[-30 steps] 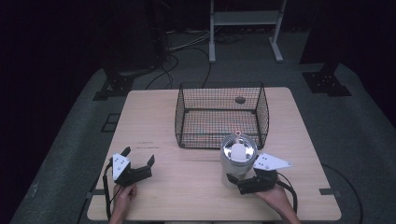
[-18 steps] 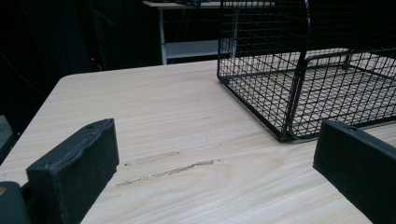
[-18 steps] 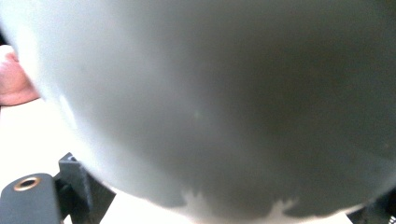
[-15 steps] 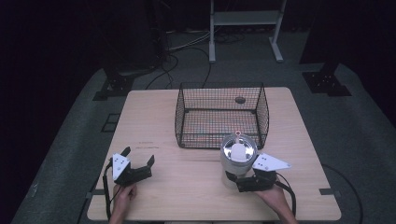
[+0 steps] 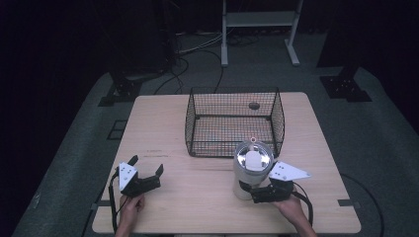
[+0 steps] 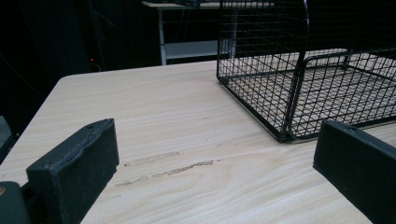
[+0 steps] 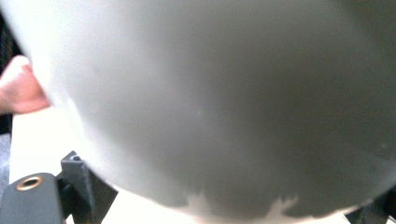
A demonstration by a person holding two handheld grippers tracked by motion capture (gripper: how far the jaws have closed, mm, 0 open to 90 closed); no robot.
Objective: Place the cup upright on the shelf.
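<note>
1. High view: right gripper (image 5: 256, 190) grasps the white canister (image 5: 251, 168) at lower centre, before the wire basket (image 5: 232, 121); seemingly lifting comes next.
2. Left gripper view: jaws spread, idle over the table (image 6: 154, 121).
3. Right gripper view: canister wall (image 7: 224, 102) close.

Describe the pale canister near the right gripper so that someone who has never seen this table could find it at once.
Start at the black wire basket in the middle of the wooden table. Just outside its near right corner stands the canister, upright, with the right gripper at its base. It is the one solid, pale, round thing on the table, with a shiny top.
</note>
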